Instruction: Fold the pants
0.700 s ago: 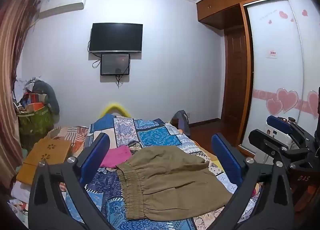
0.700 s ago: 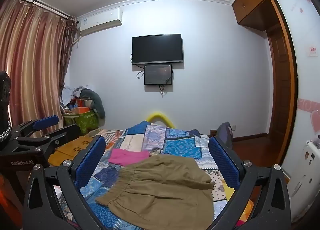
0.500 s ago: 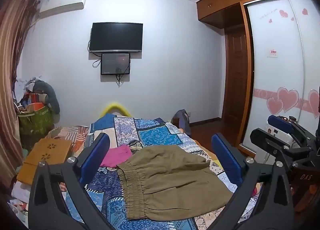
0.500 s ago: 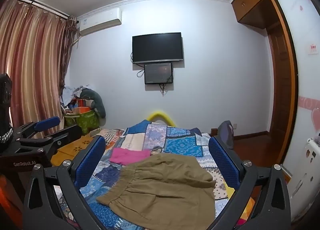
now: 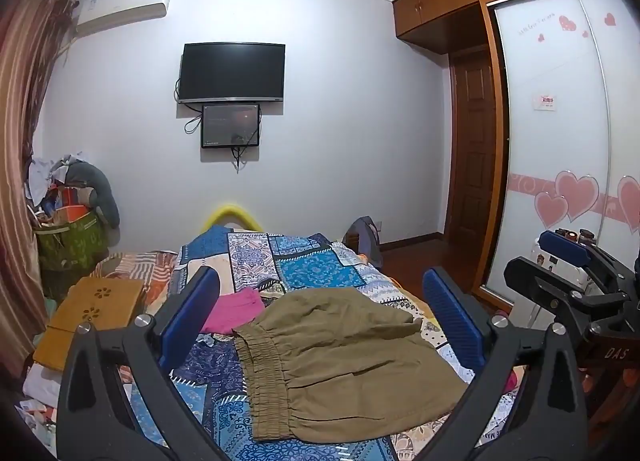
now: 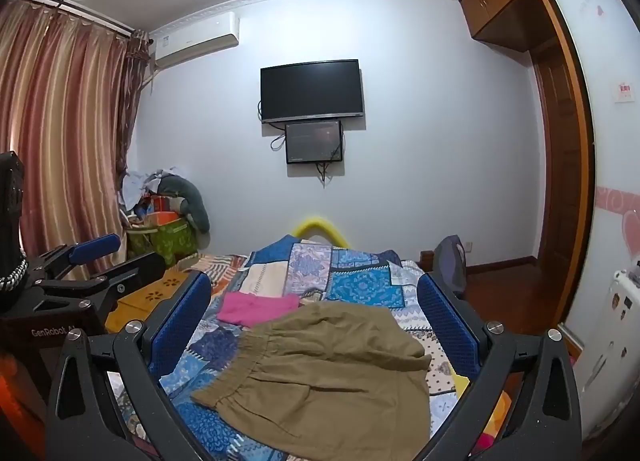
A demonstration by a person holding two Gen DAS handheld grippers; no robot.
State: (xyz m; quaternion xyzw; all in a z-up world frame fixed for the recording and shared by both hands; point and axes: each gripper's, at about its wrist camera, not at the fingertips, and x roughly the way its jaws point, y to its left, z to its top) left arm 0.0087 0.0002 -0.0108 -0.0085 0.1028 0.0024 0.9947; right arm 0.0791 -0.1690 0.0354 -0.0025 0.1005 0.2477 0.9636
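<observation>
both grippers up and level over the bed, nothing in hand yet. the left gripper has its blue pads spread as wide as they go, empty — and the right gripper matches it, jaws fully apart, holding nothing.

the pants lie low centre in both views, olive, spread on the patchwork quilt. in the left view the gathered waistband runs down the lower-left side of the cloth; the rest fans out to the right, with a raised crease near the top edge. a pink cloth sits just beside them, upper left, touching or nearly so.

so this looks like the approach — the fold hasn't begun. to do it well, i'd say: come down on the cloth's edge, one gripper at each end of the waistband or at matching corners, and pinch only the pants' layers, not the quilt beneath. keep clear of the pink cloth so it doesn't ride along. that crease wants smoothing first, or the fold will come out lopsided. lift both ends evenly, and lay it over.
</observation>
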